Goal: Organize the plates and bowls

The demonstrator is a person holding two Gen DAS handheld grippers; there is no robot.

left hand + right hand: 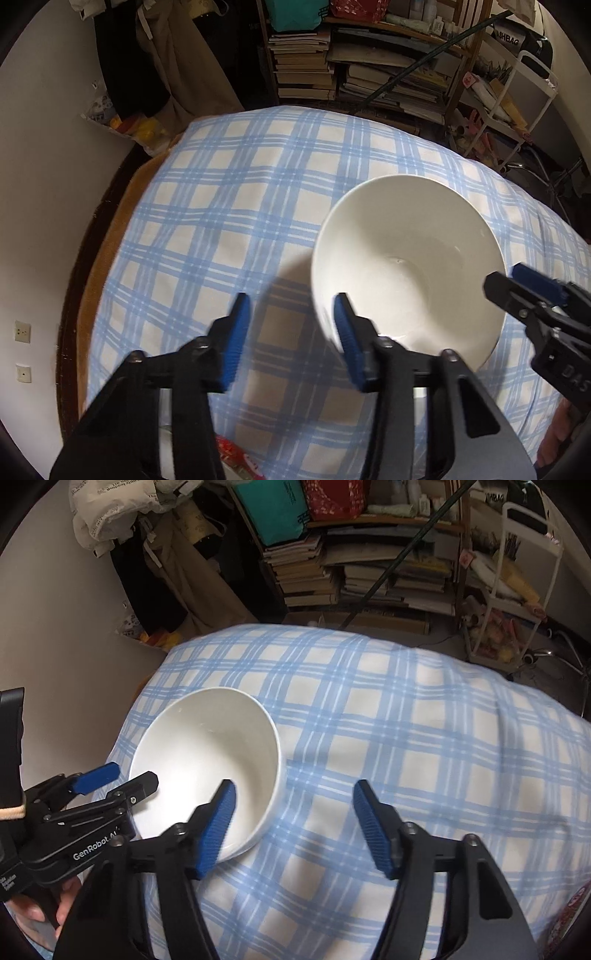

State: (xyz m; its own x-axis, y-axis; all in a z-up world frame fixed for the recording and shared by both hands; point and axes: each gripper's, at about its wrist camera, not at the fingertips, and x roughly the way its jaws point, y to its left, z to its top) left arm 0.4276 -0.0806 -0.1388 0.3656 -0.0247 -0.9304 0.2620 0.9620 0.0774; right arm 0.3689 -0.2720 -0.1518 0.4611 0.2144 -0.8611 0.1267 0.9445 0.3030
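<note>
A large empty white bowl [406, 266] stands upright on the blue checked tablecloth [229, 192]; it also shows in the right wrist view [207, 760]. My left gripper [291, 343] is open and empty, its right pad next to the bowl's near-left rim. My right gripper [291, 830] is open and empty, its left pad over the bowl's near-right rim. Each gripper shows in the other's view, the right gripper [517, 291] at the bowl's right side and the left gripper [110, 779] at its left side. No plates are in view.
The tablecloth [406, 746] covers a round table beside a white wall [44, 184]. Shelves of stacked books [362, 74] stand behind. A white trolley [517, 590] with clutter is at the far right. A red patterned packet [236, 458] lies at the near edge.
</note>
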